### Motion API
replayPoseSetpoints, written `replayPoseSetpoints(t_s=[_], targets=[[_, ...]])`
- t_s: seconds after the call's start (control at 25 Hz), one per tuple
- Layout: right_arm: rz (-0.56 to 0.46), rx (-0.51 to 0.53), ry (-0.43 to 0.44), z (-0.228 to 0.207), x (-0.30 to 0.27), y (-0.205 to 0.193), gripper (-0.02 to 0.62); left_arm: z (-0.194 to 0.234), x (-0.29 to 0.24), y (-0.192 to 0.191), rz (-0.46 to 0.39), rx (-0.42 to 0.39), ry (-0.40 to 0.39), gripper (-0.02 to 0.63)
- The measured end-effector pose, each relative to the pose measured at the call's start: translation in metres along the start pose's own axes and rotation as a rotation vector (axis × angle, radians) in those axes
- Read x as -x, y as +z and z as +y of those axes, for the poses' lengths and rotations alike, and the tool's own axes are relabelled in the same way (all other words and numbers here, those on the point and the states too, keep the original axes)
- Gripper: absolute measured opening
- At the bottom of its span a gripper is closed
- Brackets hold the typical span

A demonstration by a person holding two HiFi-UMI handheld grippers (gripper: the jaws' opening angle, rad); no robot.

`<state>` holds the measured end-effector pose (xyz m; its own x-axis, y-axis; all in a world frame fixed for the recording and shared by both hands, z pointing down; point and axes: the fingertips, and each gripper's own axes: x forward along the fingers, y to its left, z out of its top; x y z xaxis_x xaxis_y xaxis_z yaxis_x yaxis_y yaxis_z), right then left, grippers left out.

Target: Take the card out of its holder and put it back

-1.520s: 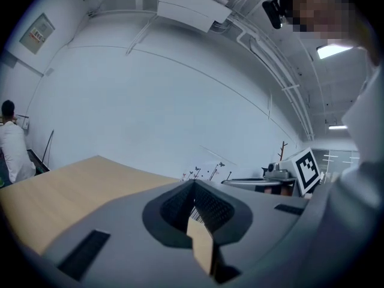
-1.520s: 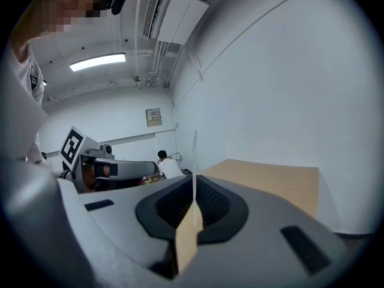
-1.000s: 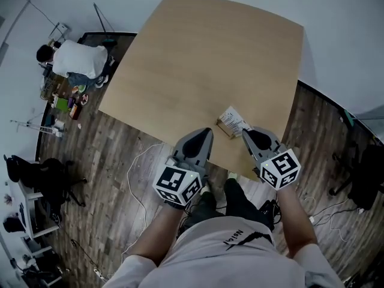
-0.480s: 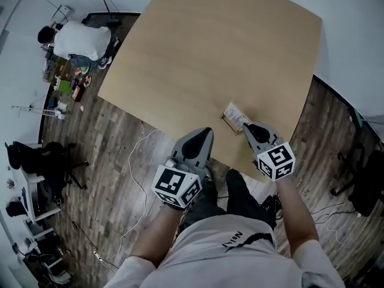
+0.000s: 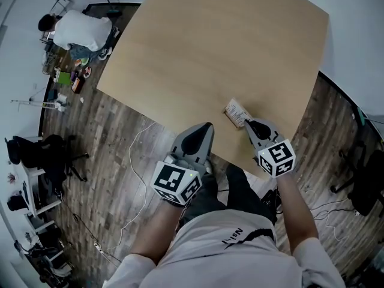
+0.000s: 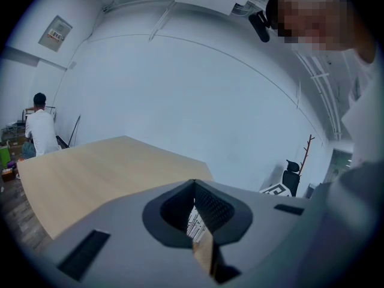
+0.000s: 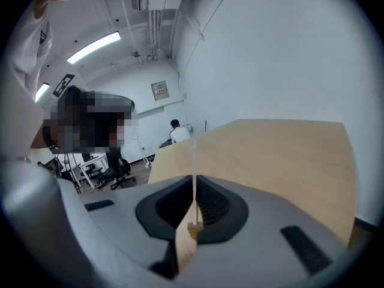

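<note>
Card [image 5: 237,109]: upright in wooden holder [image 7: 193,228], at the table's [image 5: 210,47] near edge, 5 o'clock; right gripper [image 5: 248,123]: jaws together, empty, card just beside at 11 o'clock, edge-on, likely aligned for pinching; left gripper [image 5: 206,128]: closed, empty, at card's 8 o'clock, probably waiting to steady holder.

Card [image 5: 239,108] in holder [image 5: 231,118], near table [image 5: 210,47] edge

Table [image 5: 204,53]: light wood top. Floor [image 5: 96,185]: dark planks, white cable [image 5: 130,155] lying on it. Person [image 5: 84,30] in white sits beyond the table's left corner.
</note>
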<state>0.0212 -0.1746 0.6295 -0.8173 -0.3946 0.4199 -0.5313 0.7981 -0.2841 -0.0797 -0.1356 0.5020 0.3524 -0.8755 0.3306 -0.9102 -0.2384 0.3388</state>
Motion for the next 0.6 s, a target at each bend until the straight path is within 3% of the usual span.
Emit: replayPoseSetpoints(t_s=[0.6], targets=[[0.098, -0.003, -0.007, -0.002, -0.009, -0.034, 0.034, -0.004, -0.001, -0.005, 0.009, 0.007, -0.017, 0.012]])
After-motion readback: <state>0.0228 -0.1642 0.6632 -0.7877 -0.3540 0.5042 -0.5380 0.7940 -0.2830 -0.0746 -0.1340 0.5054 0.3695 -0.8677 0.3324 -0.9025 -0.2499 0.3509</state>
